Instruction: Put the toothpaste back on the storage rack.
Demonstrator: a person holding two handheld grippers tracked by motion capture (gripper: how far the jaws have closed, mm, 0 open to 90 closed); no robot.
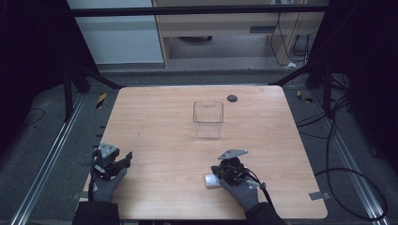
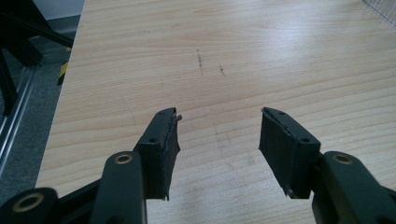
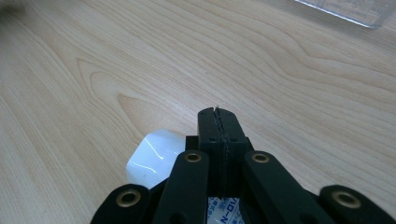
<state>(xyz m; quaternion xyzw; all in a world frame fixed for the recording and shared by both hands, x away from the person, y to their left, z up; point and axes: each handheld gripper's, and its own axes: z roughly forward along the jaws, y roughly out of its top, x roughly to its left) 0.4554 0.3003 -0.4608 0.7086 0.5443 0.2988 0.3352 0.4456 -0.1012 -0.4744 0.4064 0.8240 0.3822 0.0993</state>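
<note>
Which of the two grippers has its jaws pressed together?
The right gripper: its jaws meet with no gap, a white object beside them. The left gripper stands open over bare table.

The right claw (image 1: pixel 220 169) sits low at the near edge of the worktop (image 1: pixel 164 140), held by a gloved hand (image 1: pixel 241 192). A small white bottle (image 1: pixel 211 180) lies touching its left side. Ahead of it, well apart, stands 1 clear plastic container (image 1: pixel 208 119). Far to its left the left claw (image 1: pixel 123 161) rests with jaws apart over bare wood.
</note>
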